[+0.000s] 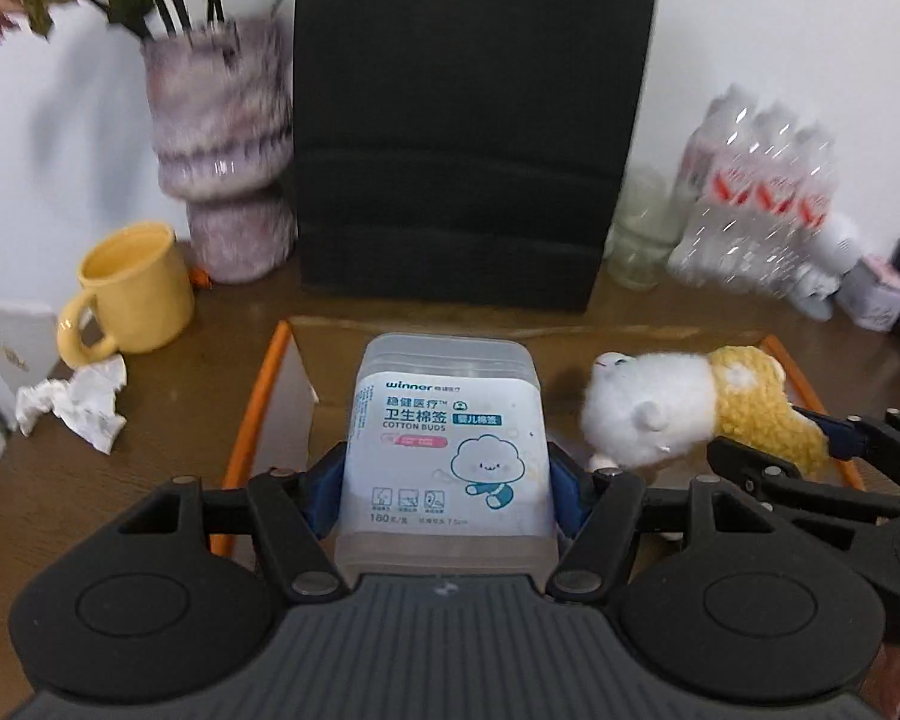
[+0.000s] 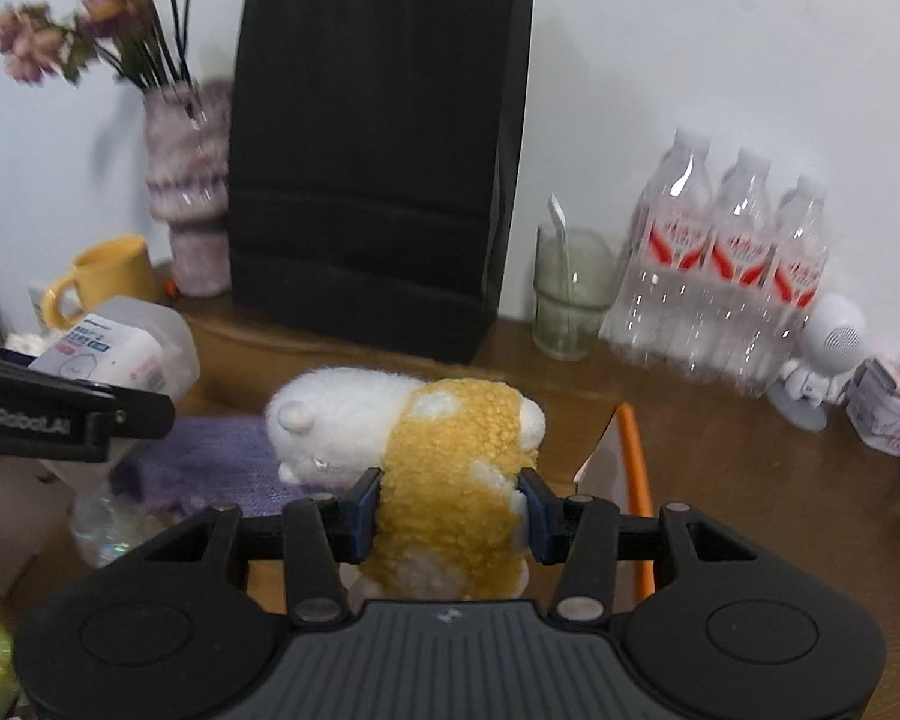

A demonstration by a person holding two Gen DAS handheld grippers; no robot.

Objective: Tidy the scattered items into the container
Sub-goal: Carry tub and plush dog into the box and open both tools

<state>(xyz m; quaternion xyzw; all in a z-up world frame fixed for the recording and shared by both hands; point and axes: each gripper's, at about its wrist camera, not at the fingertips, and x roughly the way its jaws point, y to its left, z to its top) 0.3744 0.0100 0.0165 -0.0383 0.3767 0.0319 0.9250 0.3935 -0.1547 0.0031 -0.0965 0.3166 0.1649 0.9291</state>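
My left gripper (image 1: 447, 489) is shut on a clear cotton buds box (image 1: 447, 438) with a white and blue label, held above the cardboard container with orange edges (image 1: 257, 408). My right gripper (image 2: 450, 507) is shut on a white and yellow plush toy (image 2: 426, 450), held over the same container (image 2: 633, 456). The plush also shows in the left wrist view (image 1: 690, 408), with the right gripper (image 1: 822, 456) behind it. The box shows at the left of the right wrist view (image 2: 120, 348). A purple cloth (image 2: 210, 468) lies inside the container.
A black paper bag (image 1: 468, 138) stands behind the container. A yellow mug (image 1: 132, 294), a vase of flowers (image 1: 222, 156) and crumpled tissue (image 1: 78, 402) are at the left. A glass (image 2: 570, 294), water bottles (image 2: 726, 264) and a small white figure (image 2: 822, 354) are at the right.
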